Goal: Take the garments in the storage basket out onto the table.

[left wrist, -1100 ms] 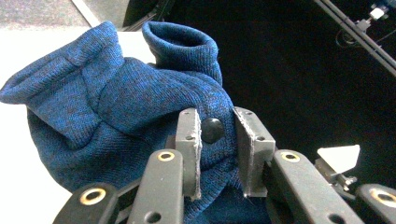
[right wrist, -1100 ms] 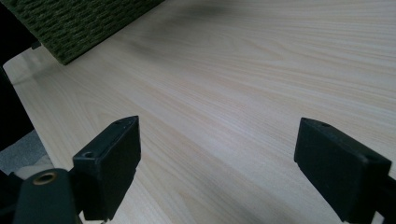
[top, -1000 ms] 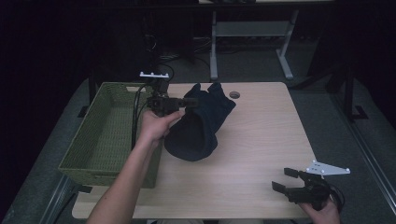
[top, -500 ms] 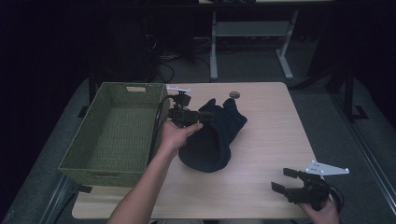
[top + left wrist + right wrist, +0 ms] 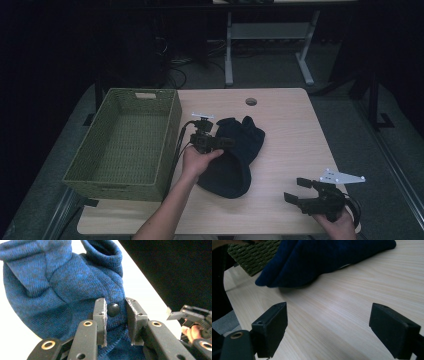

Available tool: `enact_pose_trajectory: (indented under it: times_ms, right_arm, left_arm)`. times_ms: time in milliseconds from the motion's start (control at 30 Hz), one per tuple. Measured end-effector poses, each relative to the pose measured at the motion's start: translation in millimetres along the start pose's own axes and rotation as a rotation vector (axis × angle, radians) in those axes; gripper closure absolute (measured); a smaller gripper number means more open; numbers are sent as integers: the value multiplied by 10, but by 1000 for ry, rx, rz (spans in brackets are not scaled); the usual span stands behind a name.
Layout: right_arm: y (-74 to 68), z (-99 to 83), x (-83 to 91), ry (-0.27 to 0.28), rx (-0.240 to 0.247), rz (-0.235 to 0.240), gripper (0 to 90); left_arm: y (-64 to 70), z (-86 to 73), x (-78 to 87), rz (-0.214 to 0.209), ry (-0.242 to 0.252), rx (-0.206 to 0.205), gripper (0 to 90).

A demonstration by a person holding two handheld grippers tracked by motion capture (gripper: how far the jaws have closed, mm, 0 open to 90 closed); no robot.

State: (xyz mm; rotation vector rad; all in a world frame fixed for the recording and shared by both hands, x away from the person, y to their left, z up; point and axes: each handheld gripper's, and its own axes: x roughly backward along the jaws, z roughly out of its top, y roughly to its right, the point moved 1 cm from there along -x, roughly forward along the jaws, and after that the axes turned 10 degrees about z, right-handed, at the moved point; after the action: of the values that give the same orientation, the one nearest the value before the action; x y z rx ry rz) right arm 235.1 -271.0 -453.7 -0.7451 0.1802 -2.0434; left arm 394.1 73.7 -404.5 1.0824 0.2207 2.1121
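Blue knit hat (image 5: 232,155) mid-table, beside green basket (image 5: 125,145).

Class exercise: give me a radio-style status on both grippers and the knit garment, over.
Left gripper open, jaws astride a fold of the blue knit garment. Right gripper open, idle near table edge. Green basket beside garment; nothing in the way.

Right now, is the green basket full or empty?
Empty. The high view shows the green basket's bare woven bottom. The blue knit hat lies beside it on the table, at the left gripper.
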Motion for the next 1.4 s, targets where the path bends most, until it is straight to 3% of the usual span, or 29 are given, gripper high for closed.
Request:
enact_pose_trajectory:
  times_ms: [100, 200, 400, 600, 733, 833, 1067, 1133, 1333, 1400]
  right_arm:
    - [-1, 13, -15, 1, -6, 11, 155]
    - [8, 40, -28, 14, -22, 41, 202]
    - [41, 107, -126, -1, -49, 45, 312]
    - [-21, 182, -411, -73, -18, 92, 444]
    - [-59, 236, -541, -88, -12, 117, 492]
    - [-112, 295, -729, -107, -8, 167, 604]
    - [-207, 318, -998, -146, -3, 210, 785]
    - [-215, 318, -1034, -156, -4, 213, 794]
    - [-172, 253, -1263, -268, -27, 182, 868]
    - [-143, 236, -1251, -268, -40, 191, 870]
  left_arm:
    - [-5, -67, -33, 2, 1, -4, 712]
    - [-19, -142, -64, 12, -9, -2, 702]
    - [-71, -241, -109, 19, -30, 7, 683]
    - [-124, -323, -72, 29, -34, 27, 606]
    - [-147, -339, -25, 39, -27, 26, 604]
    - [-172, -349, 17, 51, -20, 27, 620]
    - [-241, -427, 30, 92, -27, 35, 618]
    - [-251, -435, 33, 91, -27, 37, 618]
    - [-287, -466, 71, 103, -29, 31, 607]
    - [-291, -478, 82, 102, -28, 29, 608]
